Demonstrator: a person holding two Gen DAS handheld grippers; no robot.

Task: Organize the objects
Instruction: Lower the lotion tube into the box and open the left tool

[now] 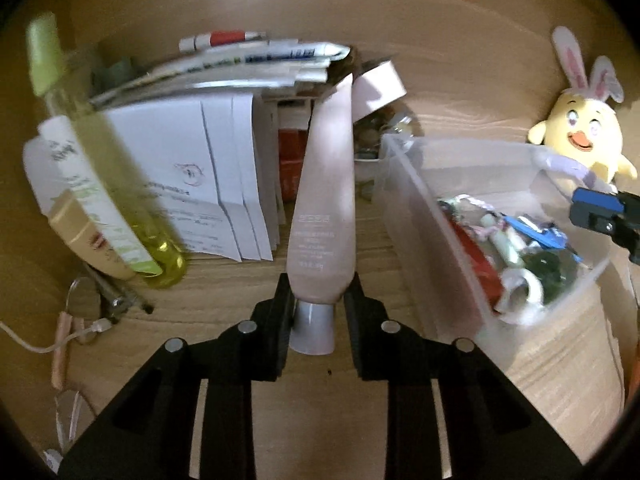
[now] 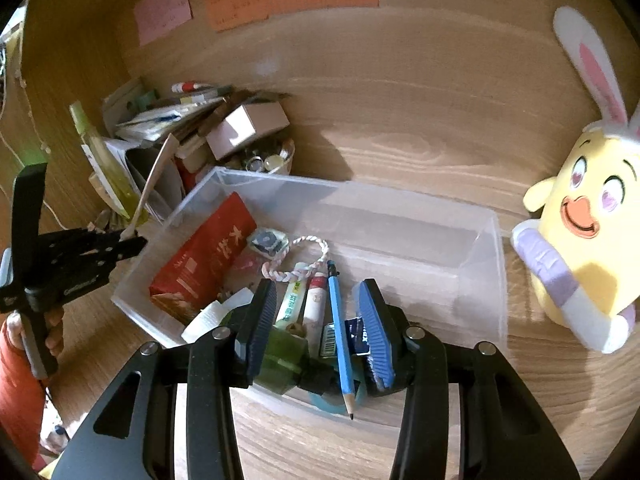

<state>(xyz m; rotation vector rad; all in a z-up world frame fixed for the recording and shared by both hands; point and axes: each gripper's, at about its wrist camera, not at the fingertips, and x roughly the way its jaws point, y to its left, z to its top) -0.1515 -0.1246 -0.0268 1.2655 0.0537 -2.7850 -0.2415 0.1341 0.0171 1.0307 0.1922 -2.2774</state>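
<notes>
A beige-pink tube [image 1: 324, 200] with a grey cap points away from the camera, and my left gripper [image 1: 318, 296] is shut on its lower end just above the cap. From the right wrist view the same tube [image 2: 154, 180] slants up out of the left gripper [image 2: 130, 240], left of the clear plastic bin [image 2: 400, 208]. My right gripper [image 2: 316, 292], with blue pads, hangs open over the bin's near end. A blue pencil [image 2: 340, 332] stands between its fingers, close to the right pad, with no pad pressing on it. Its tip pokes past the bin's front wall.
The bin holds a red box [image 2: 204, 256], a braided cord, small tubes and a tape roll. Left of it stand stacked papers [image 1: 208, 168], a green spray bottle [image 1: 100, 152] and a bowl of small items [image 2: 268, 160]. A yellow plush chick [image 2: 580, 240] stands right of the bin.
</notes>
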